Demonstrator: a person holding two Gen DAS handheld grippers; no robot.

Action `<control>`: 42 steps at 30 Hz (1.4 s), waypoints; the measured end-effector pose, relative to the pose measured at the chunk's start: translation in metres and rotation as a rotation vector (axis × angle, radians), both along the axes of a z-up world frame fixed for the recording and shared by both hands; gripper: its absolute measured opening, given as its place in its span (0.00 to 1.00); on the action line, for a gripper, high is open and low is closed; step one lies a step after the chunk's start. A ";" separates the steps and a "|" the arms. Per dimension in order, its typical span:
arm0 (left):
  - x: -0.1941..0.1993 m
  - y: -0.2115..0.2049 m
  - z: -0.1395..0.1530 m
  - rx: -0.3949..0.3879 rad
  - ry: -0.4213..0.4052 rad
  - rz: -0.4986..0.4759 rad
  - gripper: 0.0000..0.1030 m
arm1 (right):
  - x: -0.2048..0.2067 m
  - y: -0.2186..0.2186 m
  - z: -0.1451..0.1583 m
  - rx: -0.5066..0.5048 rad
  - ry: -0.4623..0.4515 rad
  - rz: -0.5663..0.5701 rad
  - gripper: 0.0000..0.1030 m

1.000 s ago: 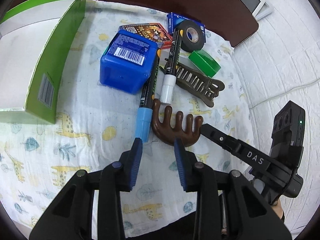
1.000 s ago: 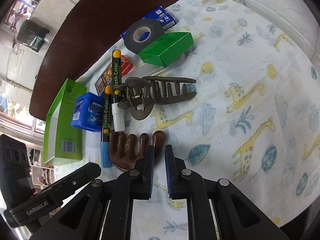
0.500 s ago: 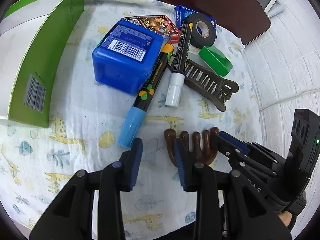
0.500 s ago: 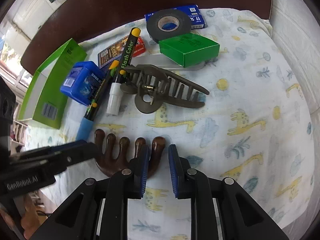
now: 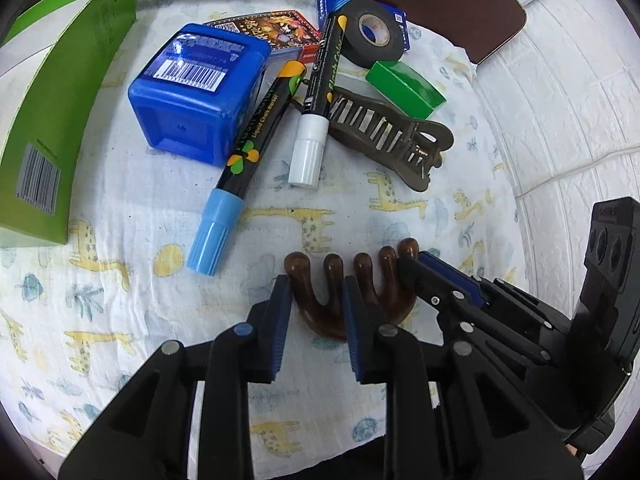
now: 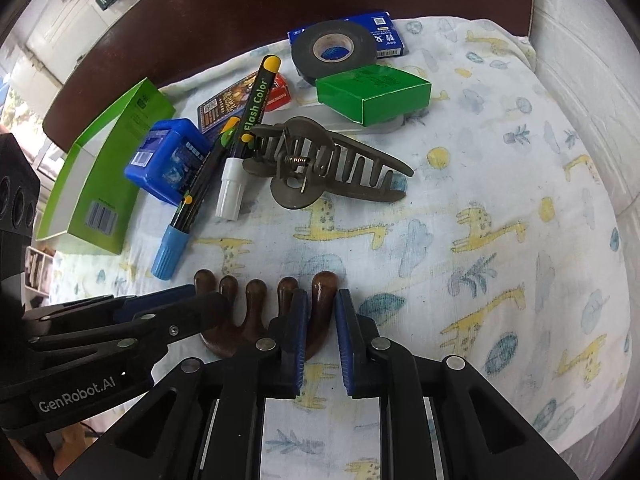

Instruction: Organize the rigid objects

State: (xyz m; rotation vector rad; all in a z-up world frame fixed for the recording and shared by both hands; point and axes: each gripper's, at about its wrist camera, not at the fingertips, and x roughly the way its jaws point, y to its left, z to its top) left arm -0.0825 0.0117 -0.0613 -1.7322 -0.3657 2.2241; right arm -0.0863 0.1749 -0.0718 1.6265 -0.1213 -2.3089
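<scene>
A brown wooden comb with thick rounded teeth (image 5: 332, 312) lies on the giraffe-print cloth, also seen in the right wrist view (image 6: 256, 320). My left gripper (image 5: 316, 292) is open, its jaws either side of the comb's left teeth. My right gripper (image 6: 320, 304) is part open, its jaws around the comb's rightmost tooth; I cannot tell whether they press it. It shows in the left wrist view (image 5: 436, 276) at the comb's right end. Beyond lie two markers, blue-capped (image 5: 248, 160) and white-capped (image 5: 316, 108), a blue box (image 5: 196, 88) and a brown hair claw (image 5: 392, 132).
An open green carton (image 5: 52, 112) stands at the left. At the back lie a black tape roll (image 5: 372, 36), a small green box (image 5: 404, 88), a card pack (image 5: 272, 36) and a blue packet (image 6: 384, 36). The dark table edge (image 6: 280, 8) runs behind the cloth.
The comb has been pulled toward me, away from the markers. My left gripper has moved right onto the comb's left teeth. My right gripper has opened a little around its rightmost tooth.
</scene>
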 end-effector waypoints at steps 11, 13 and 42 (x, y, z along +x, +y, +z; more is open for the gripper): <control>0.013 -0.017 0.042 0.002 0.152 0.000 0.24 | 0.023 -0.012 0.034 -0.022 0.125 -0.019 0.17; 0.014 -0.023 0.051 0.013 0.173 0.013 0.24 | 0.026 -0.017 0.044 -0.023 0.160 -0.012 0.17; 0.014 -0.273 0.101 -0.073 0.327 0.398 0.24 | -0.002 -0.288 0.089 -0.141 0.276 0.355 0.17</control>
